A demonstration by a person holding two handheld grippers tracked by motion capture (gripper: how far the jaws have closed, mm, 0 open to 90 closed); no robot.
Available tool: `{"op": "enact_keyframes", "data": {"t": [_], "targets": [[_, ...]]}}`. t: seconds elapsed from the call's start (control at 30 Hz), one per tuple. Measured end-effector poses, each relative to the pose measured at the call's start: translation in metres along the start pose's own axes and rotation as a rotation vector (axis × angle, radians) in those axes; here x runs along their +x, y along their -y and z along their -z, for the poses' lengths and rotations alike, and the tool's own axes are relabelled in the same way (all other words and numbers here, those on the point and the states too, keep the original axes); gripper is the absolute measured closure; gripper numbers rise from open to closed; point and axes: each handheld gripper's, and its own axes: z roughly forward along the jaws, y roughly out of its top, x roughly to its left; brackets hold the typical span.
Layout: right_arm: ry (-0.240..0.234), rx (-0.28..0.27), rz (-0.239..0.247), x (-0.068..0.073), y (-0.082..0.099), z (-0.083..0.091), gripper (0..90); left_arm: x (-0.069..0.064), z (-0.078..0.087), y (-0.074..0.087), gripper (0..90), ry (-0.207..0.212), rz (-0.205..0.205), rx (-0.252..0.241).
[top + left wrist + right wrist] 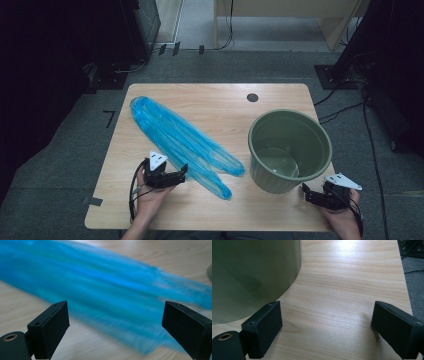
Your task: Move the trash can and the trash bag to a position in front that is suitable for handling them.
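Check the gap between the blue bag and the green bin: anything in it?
Nothing: the high view shows bare wooden table between the blue bag and the green bin.

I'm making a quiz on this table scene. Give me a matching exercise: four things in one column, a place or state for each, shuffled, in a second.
Things:
1. blue plastic bag
2. green bucket
3. left claw
4. right claw

Places or states:
A. open, beside the bucket's base
B. upright, empty
C. open, at the bag's edge
D. lying flat, stretched diagonally

Pairs: 1-D, 2-B, 3-C, 4-A
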Motion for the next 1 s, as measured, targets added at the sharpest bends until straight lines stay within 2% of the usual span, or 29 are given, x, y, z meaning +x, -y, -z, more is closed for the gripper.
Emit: {"op": "enact_keyframes", "data": {"t": [0.2,0.23,0.27,0.47,0.5,0.53,0.57,0.6,0.63,0.7,0.77,0.87,0.93,1.0], "targets": [[-0.001,-0.002,0.0,0.0,0.0,0.0,9.6,-0.027,-0.034,-0.01,7.0,0.005,-0.025,0.044],[-0.001,-0.001,-0.001,0.0,0.0,0.0,9.6,-0.029,-0.037,-0.01,8.5,0.001,-0.032,0.054],[-0.003,0.0,-0.002,0.0,0.0,0.0,9.7,-0.032,-0.04,-0.009,15.5,-0.005,-0.038,0.061],[-0.004,-0.001,0.001,0.0,0.001,0.001,9.7,-0.031,-0.053,-0.002,16.4,-0.036,-0.054,0.152],[-0.003,-0.001,0.001,0.0,0.0,0.0,9.7,-0.03,-0.054,0.0,18.9,-0.053,-0.06,0.157],[-0.003,-0.001,0.001,0.0,0.0,0.0,9.7,-0.029,-0.054,0.002,30.5,-0.053,-0.057,0.156],[-0.003,-0.001,0.001,0.0,0.0,0.0,9.7,-0.027,-0.054,0.004,41.0,-0.022,-0.042,0.157],[-0.003,-0.001,0.001,0.0,0.0,0.0,9.7,-0.026,-0.053,0.006,43.9,-0.02,-0.047,0.146],[-0.003,-0.001,0.001,0.0,0.001,0.0,9.7,-0.025,-0.051,0.007,50.1,-0.032,-0.061,0.145],[-0.004,-0.001,0.001,0.0,0.001,0.0,9.8,-0.022,-0.047,0.009,63.5,-0.011,-0.054,0.142],[-0.004,-0.001,0.0,0.0,0.001,0.001,9.8,-0.016,-0.042,0.012,75.2,-0.012,-0.074,0.148],[-0.004,0.0,0.001,0.0,0.001,0.001,9.8,0.003,-0.029,0.017,84.5,-0.028,-0.094,0.159],[-0.004,0.0,0.002,0.0,0.001,0.001,9.8,0.02,-0.019,0.02,85.9,-0.002,-0.061,0.16],[-0.004,0.0,0.001,0.0,0.001,0.001,9.8,0.036,-0.007,0.022,83.1,0.04,-0.026,0.122]]}}
